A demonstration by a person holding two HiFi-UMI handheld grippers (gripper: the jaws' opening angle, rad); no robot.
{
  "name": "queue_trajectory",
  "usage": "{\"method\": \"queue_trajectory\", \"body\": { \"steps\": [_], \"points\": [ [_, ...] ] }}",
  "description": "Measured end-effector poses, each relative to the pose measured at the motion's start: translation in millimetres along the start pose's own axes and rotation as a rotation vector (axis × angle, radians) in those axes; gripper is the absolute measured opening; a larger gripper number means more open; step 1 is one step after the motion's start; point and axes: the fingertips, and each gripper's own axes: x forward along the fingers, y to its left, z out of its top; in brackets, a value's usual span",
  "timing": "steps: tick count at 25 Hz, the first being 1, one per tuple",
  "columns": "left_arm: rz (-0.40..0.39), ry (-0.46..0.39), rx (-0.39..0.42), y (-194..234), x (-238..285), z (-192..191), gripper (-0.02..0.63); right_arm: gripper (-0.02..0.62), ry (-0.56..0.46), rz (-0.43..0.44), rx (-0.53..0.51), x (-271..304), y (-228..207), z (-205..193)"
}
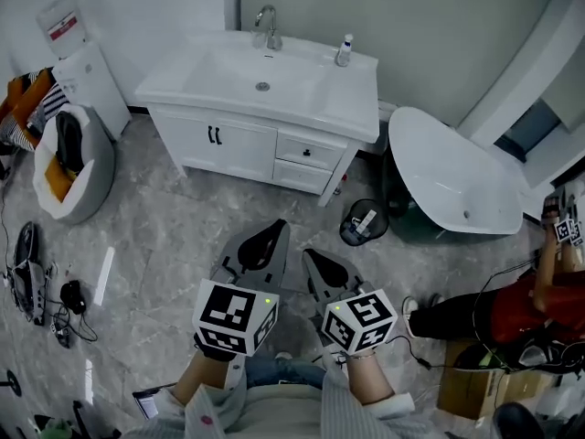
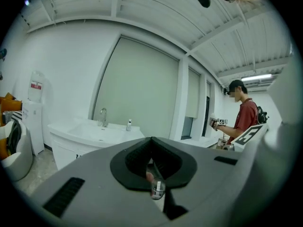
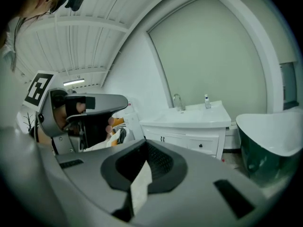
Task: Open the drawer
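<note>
Grippers low in frame, well apart from the vanity [image 1: 178,90].
Left gripper [image 1: 272,230] and right gripper [image 1: 311,258] have jaws pressed together, empty. The closed drawer [image 1: 306,152] sits upper centre in the head view. The right gripper view shows it too; the left gripper's body hides it.

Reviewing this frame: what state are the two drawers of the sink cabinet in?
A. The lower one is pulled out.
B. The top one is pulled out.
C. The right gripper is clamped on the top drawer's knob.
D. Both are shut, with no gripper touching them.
D: the top drawer and lower drawer sit flush with the cabinet front, while the left gripper and right gripper are over the floor, well short of it.
</note>
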Motion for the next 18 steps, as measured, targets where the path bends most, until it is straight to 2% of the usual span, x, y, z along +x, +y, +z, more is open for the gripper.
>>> {"method": "queue_trajectory", "body": {
  "steps": [10, 18],
  "points": [
    [-0.031, 0.009, 0.017, 71.2, 64.5, 23.4, 0.015, 0.008, -0.020, -0.052, 0.024, 80.2, -34.6, 40.5],
    [-0.039, 0.015, 0.001, 101.0, 75.9, 23.7, 0.015, 0.008, -0.018, -0.105, 0.064, 96.9, -51.1, 44.4]
  ]
}}
